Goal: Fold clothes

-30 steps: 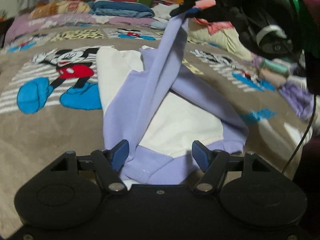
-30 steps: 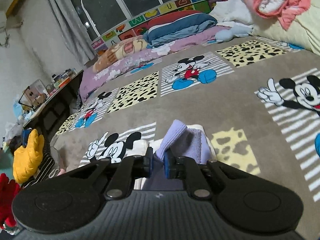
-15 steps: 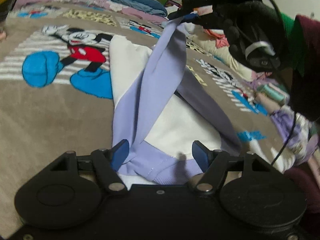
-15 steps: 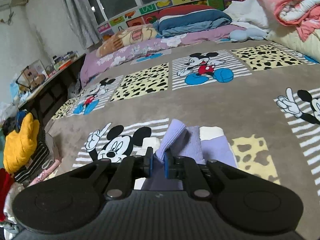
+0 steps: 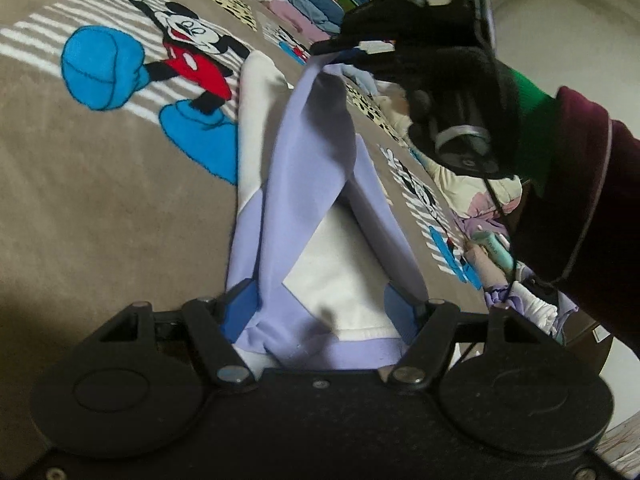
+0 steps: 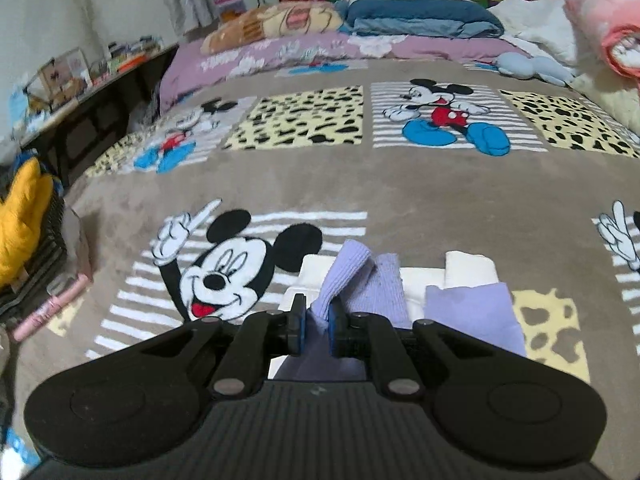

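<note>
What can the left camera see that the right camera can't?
Only the left camera shows the right gripper from outside, held up by a gloved hand, lifting a purple sleeve off the white shirt front. Only the right camera shows the pillows by the wall and the yellow cloth. Both show the purple and white shirt and the cartoon mouse blanket.
</note>
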Demonstrator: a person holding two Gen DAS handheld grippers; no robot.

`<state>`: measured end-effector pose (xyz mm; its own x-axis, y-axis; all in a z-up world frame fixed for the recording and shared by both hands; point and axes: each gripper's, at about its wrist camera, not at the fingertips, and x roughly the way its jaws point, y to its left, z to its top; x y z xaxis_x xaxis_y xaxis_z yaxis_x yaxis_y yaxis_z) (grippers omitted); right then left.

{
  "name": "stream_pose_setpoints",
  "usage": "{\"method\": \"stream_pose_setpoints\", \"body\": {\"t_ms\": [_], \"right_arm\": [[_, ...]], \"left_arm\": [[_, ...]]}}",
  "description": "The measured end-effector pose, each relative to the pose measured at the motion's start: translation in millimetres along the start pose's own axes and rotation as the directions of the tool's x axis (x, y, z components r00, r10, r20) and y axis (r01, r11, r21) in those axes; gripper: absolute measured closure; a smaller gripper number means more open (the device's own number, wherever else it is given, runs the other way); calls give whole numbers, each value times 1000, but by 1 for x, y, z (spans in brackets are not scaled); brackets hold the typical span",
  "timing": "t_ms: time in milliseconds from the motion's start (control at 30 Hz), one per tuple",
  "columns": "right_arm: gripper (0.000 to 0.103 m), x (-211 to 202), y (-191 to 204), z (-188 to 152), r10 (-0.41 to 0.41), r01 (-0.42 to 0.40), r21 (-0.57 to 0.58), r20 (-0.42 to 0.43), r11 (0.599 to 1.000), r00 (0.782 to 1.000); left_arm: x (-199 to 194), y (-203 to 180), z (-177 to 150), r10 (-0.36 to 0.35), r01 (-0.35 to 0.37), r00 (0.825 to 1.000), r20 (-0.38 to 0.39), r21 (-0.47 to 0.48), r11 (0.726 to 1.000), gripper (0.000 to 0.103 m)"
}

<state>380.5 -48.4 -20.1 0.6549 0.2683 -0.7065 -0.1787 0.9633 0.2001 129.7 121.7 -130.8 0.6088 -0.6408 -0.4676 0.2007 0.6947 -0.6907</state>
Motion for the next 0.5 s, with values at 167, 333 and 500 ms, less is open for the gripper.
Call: {"method": "stream_pose_setpoints", "body": {"t_ms": [167,333,500], "right_arm": [[91,21,3,-1,-28,28,-13,-30,1000,999],[86,33,-3,-3,-10,11,11,-21,1000,1000],[71,16,-22,5,61,-68,77,86,995,994]], "left_arm": [[-1,1,0,-8,8,1000,-2,-6,1000,34],[-3,3,-1,-18,17,1000,-2,-17,1000,34],[-4,5,-1,-25,25,1000,-1,-31,999,34]]}}
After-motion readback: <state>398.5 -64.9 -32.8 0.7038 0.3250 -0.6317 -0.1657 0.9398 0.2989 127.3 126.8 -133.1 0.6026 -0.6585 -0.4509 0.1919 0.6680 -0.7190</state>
